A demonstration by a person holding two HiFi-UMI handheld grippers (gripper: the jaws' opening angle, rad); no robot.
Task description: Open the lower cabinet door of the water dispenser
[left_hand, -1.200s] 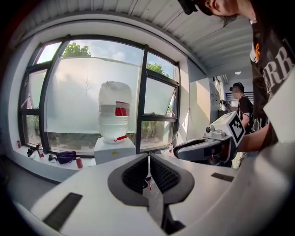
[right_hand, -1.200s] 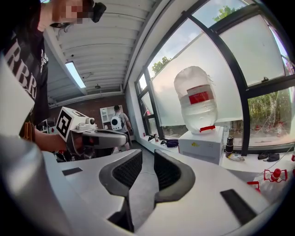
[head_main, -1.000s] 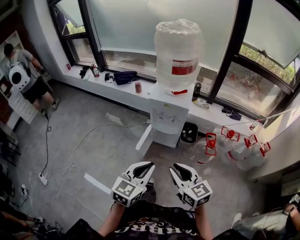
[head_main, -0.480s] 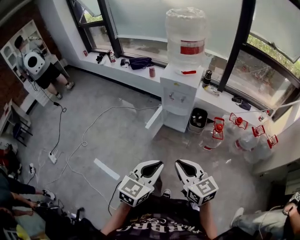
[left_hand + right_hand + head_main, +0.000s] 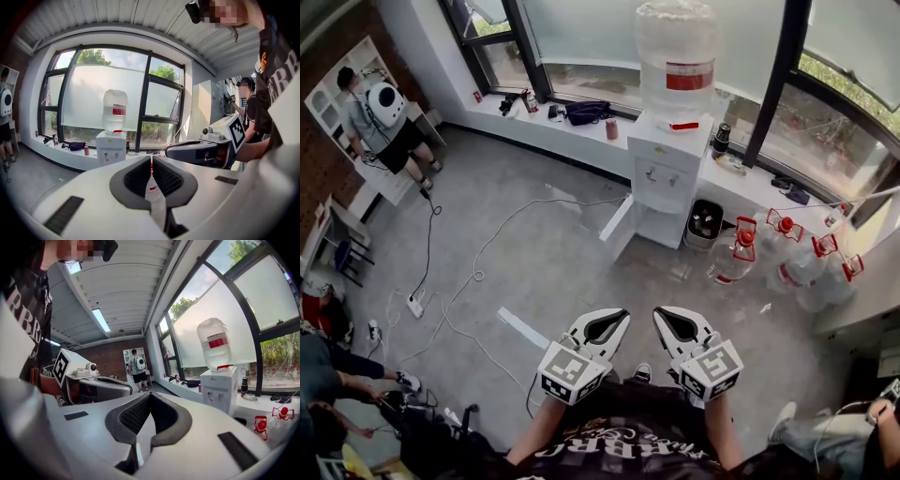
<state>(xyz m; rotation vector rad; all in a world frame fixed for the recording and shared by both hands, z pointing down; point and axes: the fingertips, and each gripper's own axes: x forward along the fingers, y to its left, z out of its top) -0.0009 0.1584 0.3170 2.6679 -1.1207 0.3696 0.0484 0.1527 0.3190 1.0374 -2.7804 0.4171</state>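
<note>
Fingers first: the left gripper [image 5: 151,164] has its black ribbed pads clenched tip to tip on nothing, and the right gripper [image 5: 149,396] is the same, shut and empty. I've got both held low and side by side, well apart from the target.

The tall white water dispenser [image 5: 667,173], with the clear bottle on top, stands against the window ledge across the grey concrete floor [image 5: 562,281]. A flat white panel [image 5: 617,228] angles out from its lower left. My guess is that's the lower cabinet door already swung partway, but I can't confirm it from this far.

So right now it's just the approach. I'd open one set of jaws before getting there, pinch the panel's free edge, and follow its arc instead of yanking straight.

Room-wise, mid-floor is open. The loose white cables [image 5: 483,248] snake on the left. A black bin [image 5: 705,222] sits just beside the dispenser's right, with clear jugs with red handles [image 5: 736,261] past it. I'd come in front-left.
</note>
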